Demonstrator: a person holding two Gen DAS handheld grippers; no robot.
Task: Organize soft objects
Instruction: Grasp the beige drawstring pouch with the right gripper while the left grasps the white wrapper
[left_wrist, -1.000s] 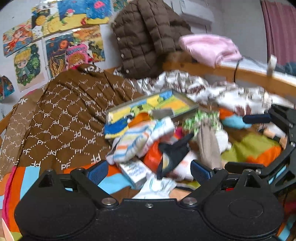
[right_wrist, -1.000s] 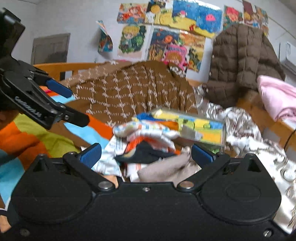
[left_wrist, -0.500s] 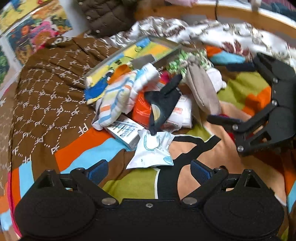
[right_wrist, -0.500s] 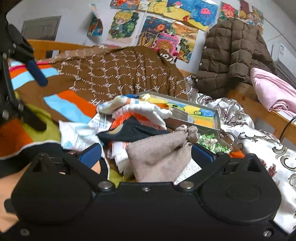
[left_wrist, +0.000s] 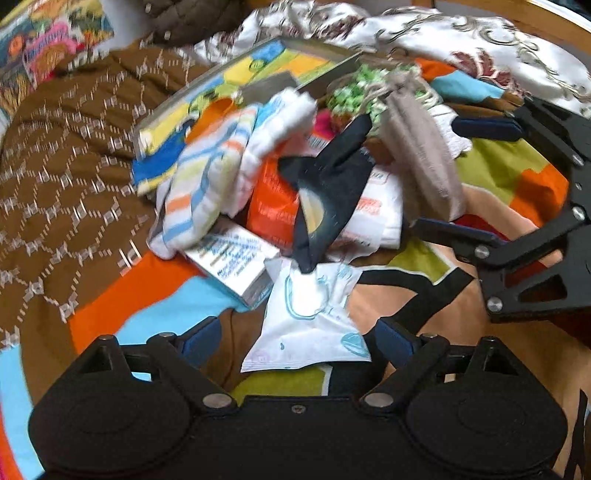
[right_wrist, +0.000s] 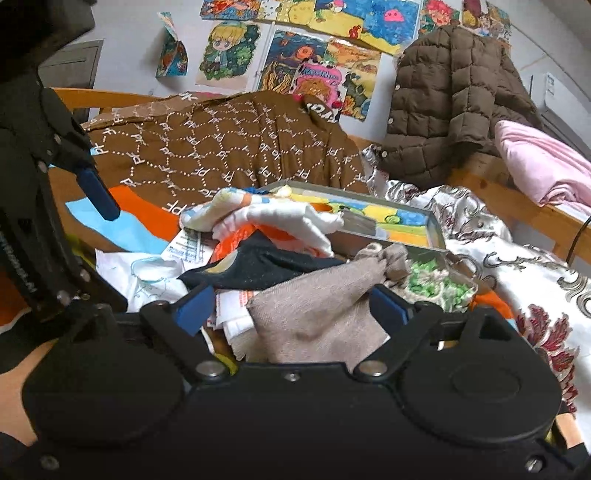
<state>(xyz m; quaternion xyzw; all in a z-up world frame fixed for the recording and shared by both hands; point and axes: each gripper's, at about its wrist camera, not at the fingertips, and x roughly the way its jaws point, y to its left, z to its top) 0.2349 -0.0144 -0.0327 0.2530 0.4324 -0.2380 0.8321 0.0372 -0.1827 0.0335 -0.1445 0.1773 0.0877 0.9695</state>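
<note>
The left hand-held gripper (left_wrist: 295, 338) tilts steeply down over the bed (left_wrist: 498, 173), its jaws closing with the near end of a white wipes packet (left_wrist: 306, 325) between the blue pads, which do not yet press it. The right hand-held gripper (right_wrist: 291, 306) points only slightly downward, its jaws closing around a grey-beige cloth pouch (right_wrist: 317, 314) that fills the gap without a clear squeeze. Both lie in the heap of soft things mid-bed, before a picture-lined tin box (left_wrist: 221, 81).

A pile of socks (left_wrist: 207, 184) and packets (left_wrist: 306, 317) is lying on the bed (left_wrist: 155, 306), with a tray (left_wrist: 236, 77) sitting behind it and a quilt (left_wrist: 66, 177) lying to its left.
</note>
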